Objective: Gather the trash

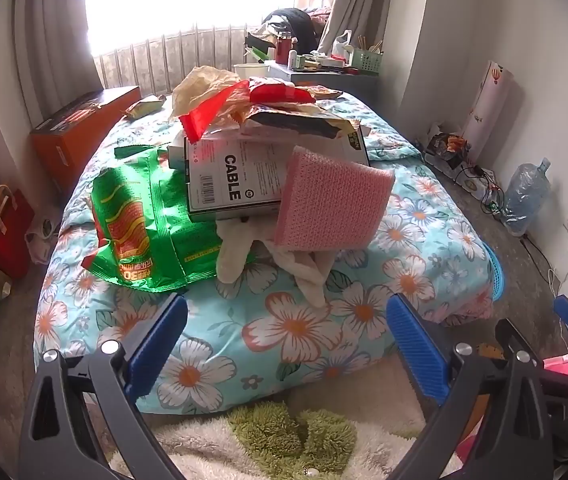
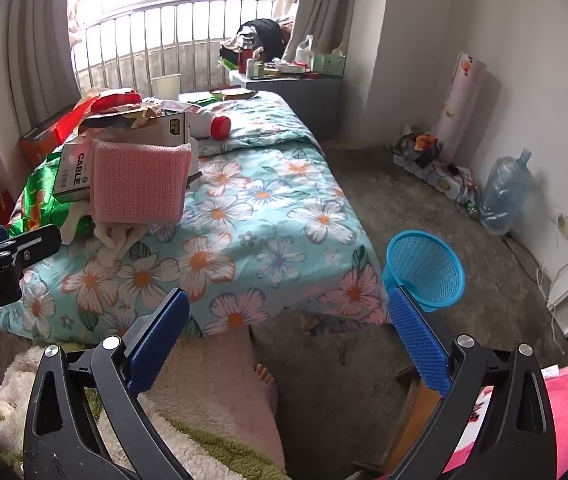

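A heap of trash lies on the floral bed (image 1: 296, 328): a green snack bag (image 1: 139, 232), a white "CABLE" box (image 1: 235, 180), a pink sponge cloth (image 1: 328, 204), red and yellow wrappers (image 1: 243, 100). My left gripper (image 1: 284, 344) is open and empty, short of the heap. My right gripper (image 2: 284, 340) is open and empty, over the floor at the bed's near corner. The heap shows at left in the right wrist view, with the pink cloth (image 2: 139, 184) and the green bag (image 2: 39, 200). A blue mesh trash basket (image 2: 428, 268) stands on the floor beside the bed.
An orange box (image 1: 79, 132) lies left of the bed. A cluttered nightstand (image 2: 284, 80) stands by the window. A water jug (image 2: 504, 196) and a power strip (image 2: 436, 176) sit along the right wall. A white bottle with a red cap (image 2: 207, 124) lies on the bed.
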